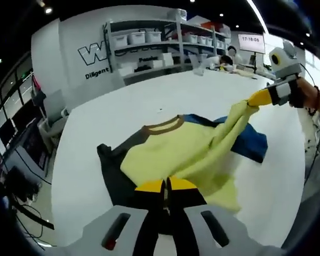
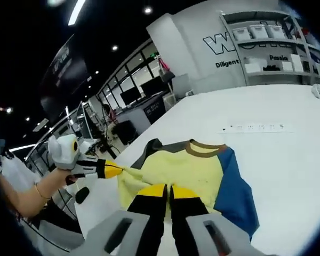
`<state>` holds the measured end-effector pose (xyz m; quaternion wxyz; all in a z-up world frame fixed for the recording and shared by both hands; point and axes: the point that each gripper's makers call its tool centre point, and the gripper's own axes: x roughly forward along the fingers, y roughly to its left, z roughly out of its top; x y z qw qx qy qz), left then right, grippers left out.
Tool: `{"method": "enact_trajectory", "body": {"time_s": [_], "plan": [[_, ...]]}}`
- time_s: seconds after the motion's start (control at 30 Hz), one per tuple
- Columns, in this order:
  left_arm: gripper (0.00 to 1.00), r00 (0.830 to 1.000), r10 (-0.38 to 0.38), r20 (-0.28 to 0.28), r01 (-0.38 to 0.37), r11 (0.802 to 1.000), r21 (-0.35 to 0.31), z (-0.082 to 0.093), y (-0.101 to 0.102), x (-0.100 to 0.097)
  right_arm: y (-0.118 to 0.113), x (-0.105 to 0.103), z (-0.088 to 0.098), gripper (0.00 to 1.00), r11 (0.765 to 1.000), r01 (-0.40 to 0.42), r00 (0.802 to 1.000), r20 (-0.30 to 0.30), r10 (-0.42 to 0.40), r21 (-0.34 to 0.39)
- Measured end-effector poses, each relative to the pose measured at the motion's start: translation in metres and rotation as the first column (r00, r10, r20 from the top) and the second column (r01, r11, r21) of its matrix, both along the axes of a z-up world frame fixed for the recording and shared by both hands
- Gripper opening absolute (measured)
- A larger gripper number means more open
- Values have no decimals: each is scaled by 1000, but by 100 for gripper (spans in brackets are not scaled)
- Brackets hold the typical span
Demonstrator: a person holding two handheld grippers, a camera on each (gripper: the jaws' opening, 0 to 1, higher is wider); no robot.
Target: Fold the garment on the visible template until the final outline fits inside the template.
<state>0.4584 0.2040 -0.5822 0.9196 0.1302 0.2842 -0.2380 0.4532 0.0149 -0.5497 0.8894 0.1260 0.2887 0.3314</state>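
So I've got a claw in each hand and both are clamped on the garment, a yellow shirt with a brown collar, one blue sleeve and one dark grey sleeve, lying on the big white table. In the left gripper view my left gripper sits at 6 o'clock with its yellow-tipped jaws pinched together on the near edge of the yellow fabric. Up at about 2 o'clock the right gripper has a bit of the shirt pinched and lifted off the table, so the cloth stretches up to it in a ridge. In the right gripper view the right gripper is at 6 o'clock, jaws closed on the hem, shirt spread ahead of it, blue sleeve toward 4 o'clock, and the left gripper is over at 9 o'clock pulling the fabric sideways. Shelves with white bins stand at 12 o'clock past the table
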Motion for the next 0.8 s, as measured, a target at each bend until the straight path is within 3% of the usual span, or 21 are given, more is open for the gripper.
{"method": "enact_trajectory", "body": {"time_s": [0.2, 0.27, 0.33, 0.57, 0.8], "plan": [[19, 997, 79, -8, -78, 994, 79, -19, 6, -6, -4, 24, -9, 0, 995, 91, 995, -53, -89, 30], [22, 996, 92, -17, -91, 994, 59, -21, 4, -11, -4, 29, -9, 0, 995, 96, 994, -55, -94, 33], [26, 990, 130, -55, -131, 991, -8, -29, 0, -25, -4, 39, -9, 0, 991, 123, 990, -69, -120, 44], [36, 982, 145, -120, -151, 988, -44, -45, -12, -57, -8, 66, -22, 0, 987, 158, 984, -80, -156, 17], [42, 972, 144, -186, -166, 980, -110, -61, -41, -80, -10, 80, -37, 0, 983, 176, 981, -77, -179, -45]]}}
